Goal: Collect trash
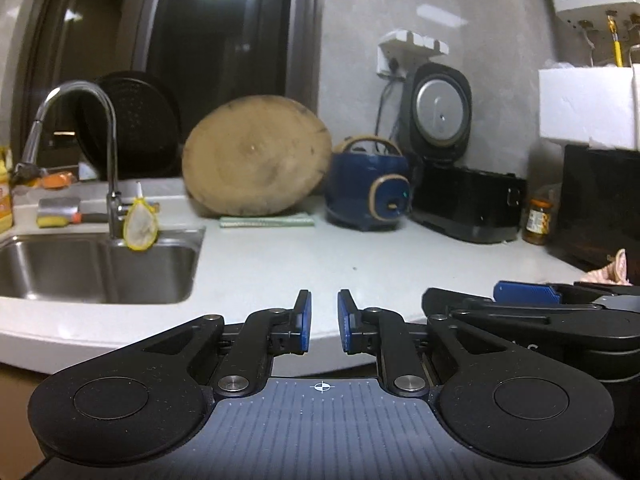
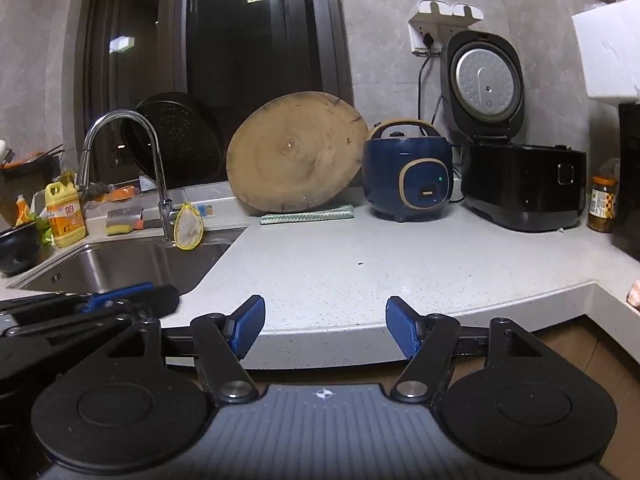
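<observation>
pale speckled countertop [image 2: 360,280] fills both views, running from a steel sink [image 2: 120,268] at its left end to a corner at the right, under a grey wall and a dark window.

the left gripper [image 1: 324,322] hangs just off the front edge of the countertop, its blue pads [image 1: 305,320] nearly together with a narrow gap and nothing between them. the right gripper [image 2: 325,326] hangs beside it at the same front edge, pads spread wide, also empty. each shows at the side of the other's view.

the likeliest piece of trash is a small pinkish crumpled wad [image 1: 610,270] at the right end of the countertop, near the front edge, in front of a black box; the right view catches only a sliver of it [image 2: 634,296]. it looks soft and wrinkled, like tissue or thin wrap, though i cannot tell which. judged so, it should be very light, crushable and not fragile; pinching it across its bulk, pads low to the surface, seems the safest hold. a tiny dark speck [image 2: 360,264] lies mid-counter, likely too small to grip.

further back stand a round wooden chopping board [image 2: 296,152] leaning on the wall, a blue rice cooker [image 2: 408,172], a black cooker [image 2: 524,188] with its lid up, and a jar [image 2: 602,204]. a yellow-rimmed strainer [image 2: 189,226] leans at the tap [image 2: 160,184], near a yellow detergent bottle [image 2: 66,216].
</observation>
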Action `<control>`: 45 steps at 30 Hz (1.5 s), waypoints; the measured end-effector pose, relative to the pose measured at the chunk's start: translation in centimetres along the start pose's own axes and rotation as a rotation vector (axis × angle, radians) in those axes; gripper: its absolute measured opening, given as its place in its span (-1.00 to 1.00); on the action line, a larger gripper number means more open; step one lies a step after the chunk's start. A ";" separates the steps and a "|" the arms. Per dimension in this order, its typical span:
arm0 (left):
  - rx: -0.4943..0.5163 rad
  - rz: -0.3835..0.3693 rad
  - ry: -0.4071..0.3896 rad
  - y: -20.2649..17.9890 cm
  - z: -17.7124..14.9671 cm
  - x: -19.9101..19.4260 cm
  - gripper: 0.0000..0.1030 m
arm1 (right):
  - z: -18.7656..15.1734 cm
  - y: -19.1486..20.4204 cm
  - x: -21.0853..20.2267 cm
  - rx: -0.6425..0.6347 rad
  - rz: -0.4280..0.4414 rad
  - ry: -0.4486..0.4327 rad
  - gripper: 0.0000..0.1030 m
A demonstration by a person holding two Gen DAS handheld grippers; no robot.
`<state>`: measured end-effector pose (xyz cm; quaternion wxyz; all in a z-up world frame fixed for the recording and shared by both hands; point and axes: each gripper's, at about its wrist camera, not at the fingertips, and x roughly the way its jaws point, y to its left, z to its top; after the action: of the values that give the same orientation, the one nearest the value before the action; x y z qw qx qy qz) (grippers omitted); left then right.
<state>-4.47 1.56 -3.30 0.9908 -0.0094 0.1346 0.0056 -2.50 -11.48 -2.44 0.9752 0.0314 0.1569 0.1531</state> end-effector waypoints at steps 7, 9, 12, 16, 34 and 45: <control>-0.023 0.000 0.031 -0.2 -0.2 0.0 -0.66 | -0.4 -0.4 -0.1 0.004 -0.001 0.015 0.32; -0.024 0.003 0.034 -0.2 -0.2 -0.1 -0.66 | -0.4 -0.5 -0.1 0.003 0.000 0.019 0.32; -0.031 0.008 0.045 -0.2 -0.3 -0.2 -0.66 | -0.5 -0.7 -0.1 0.004 0.005 0.027 0.33; -0.039 0.016 0.059 -0.1 -0.3 -0.2 -0.66 | -0.7 -0.7 -0.1 0.001 0.015 0.036 0.34; -0.057 0.041 0.100 -0.2 -0.5 -0.1 -0.66 | -1.0 -1.4 0.2 0.000 0.047 0.069 0.38; -0.060 0.046 0.107 -0.3 -0.4 0.1 -0.66 | -1.0 -1.6 0.7 -0.002 0.058 0.077 0.39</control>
<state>-4.50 1.25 -3.74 0.9811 -0.0361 0.1876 0.0318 -1.68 -12.75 -3.78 0.9636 0.0292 0.1932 0.1825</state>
